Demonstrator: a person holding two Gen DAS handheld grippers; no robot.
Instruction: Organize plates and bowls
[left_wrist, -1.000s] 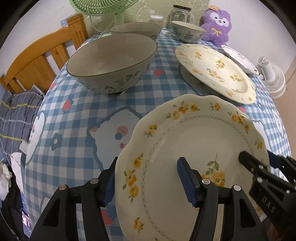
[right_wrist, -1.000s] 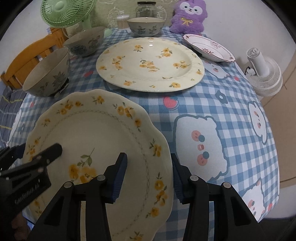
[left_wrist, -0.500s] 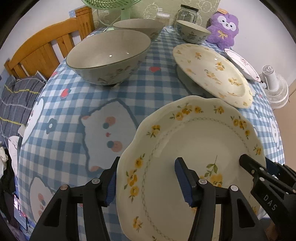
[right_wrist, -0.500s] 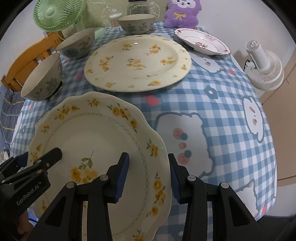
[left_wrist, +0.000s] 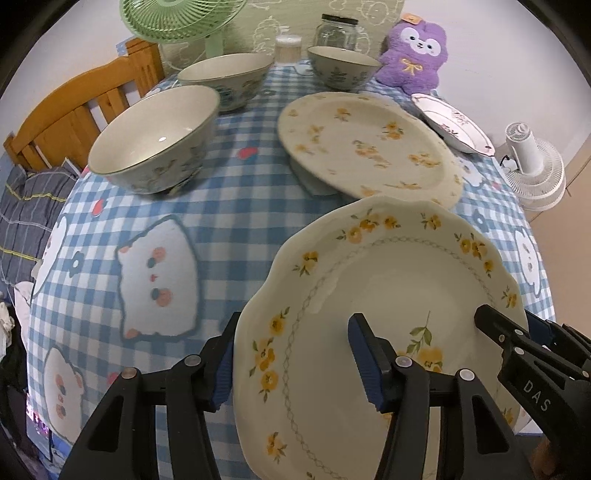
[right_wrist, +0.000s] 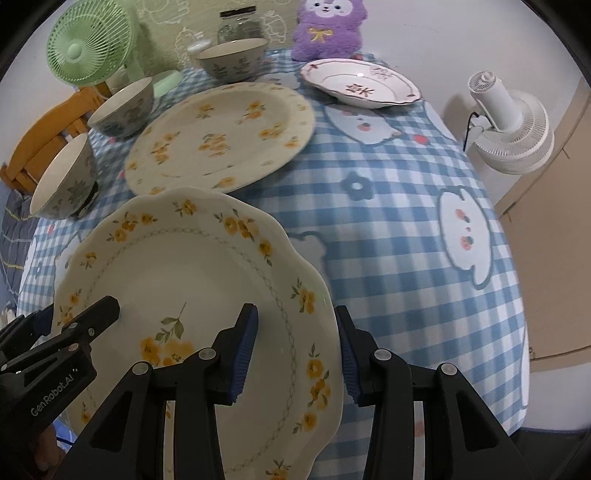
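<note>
Cream china with yellow flowers fills the near view: a scalloped plate held up over the near edge of the tabletop, which wears a blue checked cloth. The left tongs clamp its left rim, one finger above and one below, and the right tongs clamp its right rim the same way. Beyond it a large flowered plate lies on the cloth, its near rim partly hidden by the held plate. Left of that sit two bowls, a near bowl and a second bowl behind it. Farther back stand a third bowl, a pink-patterned dish, a glass jar, a green fan and a purple plush toy.
</note>
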